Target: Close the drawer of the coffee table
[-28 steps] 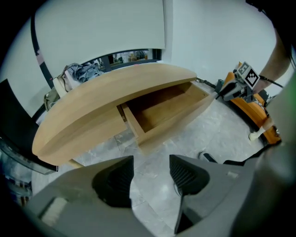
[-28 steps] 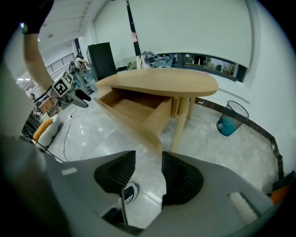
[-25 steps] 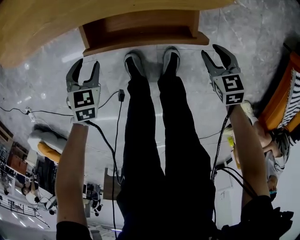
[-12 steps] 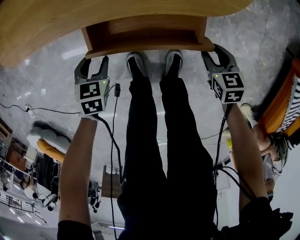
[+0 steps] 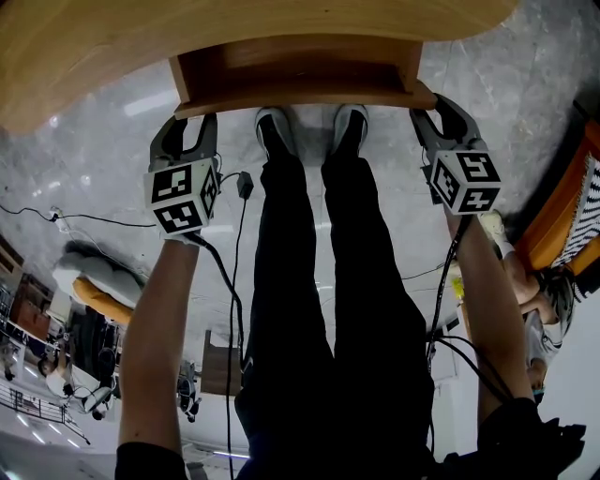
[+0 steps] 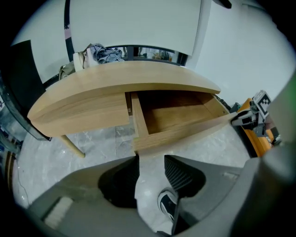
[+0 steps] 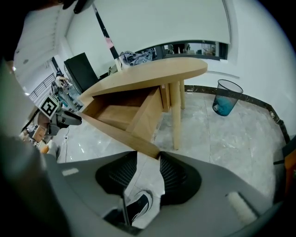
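The open drawer (image 5: pixel 295 80) juts from the wooden counter (image 5: pixel 187 28) at the frame's top, its long front running left to right just above the left claw (image 5: pixel 190 123) and right claw (image 5: pixel 435 108), equally near, jaws closing, nothing gripped.

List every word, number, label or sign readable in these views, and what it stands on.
No words, numbers or brands can be read anywhere.
Left white marker cube: black-and-white square patterns, no letters.
Right white marker cube: the same.
Light wooden coffee table and its open drawer: no print.
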The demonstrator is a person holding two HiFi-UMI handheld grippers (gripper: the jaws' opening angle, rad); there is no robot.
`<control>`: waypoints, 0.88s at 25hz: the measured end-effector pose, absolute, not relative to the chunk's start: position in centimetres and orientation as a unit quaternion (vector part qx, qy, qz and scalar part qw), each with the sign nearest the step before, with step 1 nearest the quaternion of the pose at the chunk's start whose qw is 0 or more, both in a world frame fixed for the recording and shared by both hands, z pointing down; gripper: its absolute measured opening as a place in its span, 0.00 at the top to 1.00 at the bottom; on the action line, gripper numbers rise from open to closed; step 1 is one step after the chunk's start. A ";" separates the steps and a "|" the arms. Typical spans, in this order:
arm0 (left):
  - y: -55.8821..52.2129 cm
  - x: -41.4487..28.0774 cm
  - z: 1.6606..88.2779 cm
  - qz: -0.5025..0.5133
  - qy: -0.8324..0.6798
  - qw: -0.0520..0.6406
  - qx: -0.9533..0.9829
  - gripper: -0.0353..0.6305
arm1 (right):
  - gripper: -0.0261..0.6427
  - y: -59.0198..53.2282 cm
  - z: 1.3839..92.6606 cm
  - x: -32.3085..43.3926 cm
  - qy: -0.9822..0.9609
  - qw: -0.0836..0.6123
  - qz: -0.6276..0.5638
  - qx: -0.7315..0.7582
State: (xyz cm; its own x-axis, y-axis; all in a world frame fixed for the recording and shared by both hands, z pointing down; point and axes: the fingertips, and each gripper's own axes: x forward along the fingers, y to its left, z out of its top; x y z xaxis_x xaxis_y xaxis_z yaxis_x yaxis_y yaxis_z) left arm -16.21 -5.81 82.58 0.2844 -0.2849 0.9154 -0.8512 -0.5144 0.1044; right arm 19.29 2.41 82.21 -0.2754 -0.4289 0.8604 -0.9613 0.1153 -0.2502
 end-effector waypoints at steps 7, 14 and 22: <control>-6.2 -16.2 81.7 0.440 -0.394 0.326 0.738 0.68 | 0.72 2.0 81.4 19.3 -0.679 0.313 0.428 0.509; -7.1 -16.0 81.7 0.430 -0.392 0.345 0.736 0.69 | 0.72 1.0 81.4 19.6 -0.673 0.317 0.426 0.514; -9.3 -15.5 81.7 0.419 -0.400 0.340 0.741 0.70 | 0.72 -1.0 81.2 20.2 -0.675 0.316 0.421 0.517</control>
State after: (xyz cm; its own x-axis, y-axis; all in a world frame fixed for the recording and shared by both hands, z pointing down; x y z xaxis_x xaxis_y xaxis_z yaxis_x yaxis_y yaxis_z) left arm -15.50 -9.29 81.67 0.3291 -0.3075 0.8928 -0.8770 -0.4501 0.1683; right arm 20.20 -1.00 81.23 -0.2655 -0.4310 0.8624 -0.9641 0.1106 -0.2415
